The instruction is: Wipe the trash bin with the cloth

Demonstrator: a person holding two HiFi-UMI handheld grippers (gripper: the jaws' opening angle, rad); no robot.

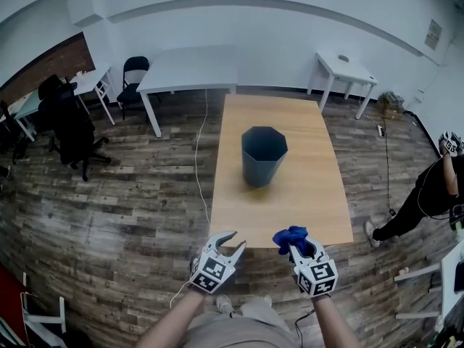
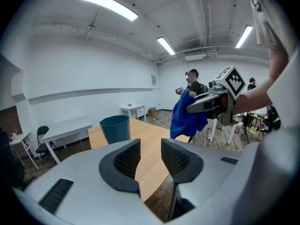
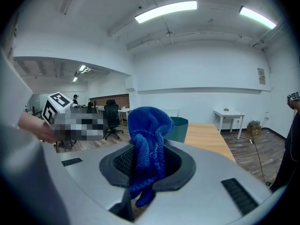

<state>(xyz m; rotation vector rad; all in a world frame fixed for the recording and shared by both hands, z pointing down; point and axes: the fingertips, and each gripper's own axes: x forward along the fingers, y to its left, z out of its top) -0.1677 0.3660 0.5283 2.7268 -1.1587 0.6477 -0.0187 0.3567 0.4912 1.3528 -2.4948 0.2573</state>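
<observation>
Right tongs (image 1: 299, 248) are clamped on the blue cloth (image 1: 290, 234), which is bunched up and flopping past the tips. Left tongs (image 1: 233, 240) are parted, nothing in them. Both hang at the near edge of the desk (image 1: 312, 201). The trash bin (image 1: 262, 154) stands upright mid-desk, well apart. It looks like light, empty plastic, so I'd guess it slides when rubbed. Pinching its rim with the left tongs should steady it.

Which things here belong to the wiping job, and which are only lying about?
For the job: dark teal plastic trash bin; blue knitted cloth, clamped in the right gripper; open, empty left gripper; light wooden table under the bin.
Lying about: long white table; small white table; black office chairs; white floor cable.
</observation>
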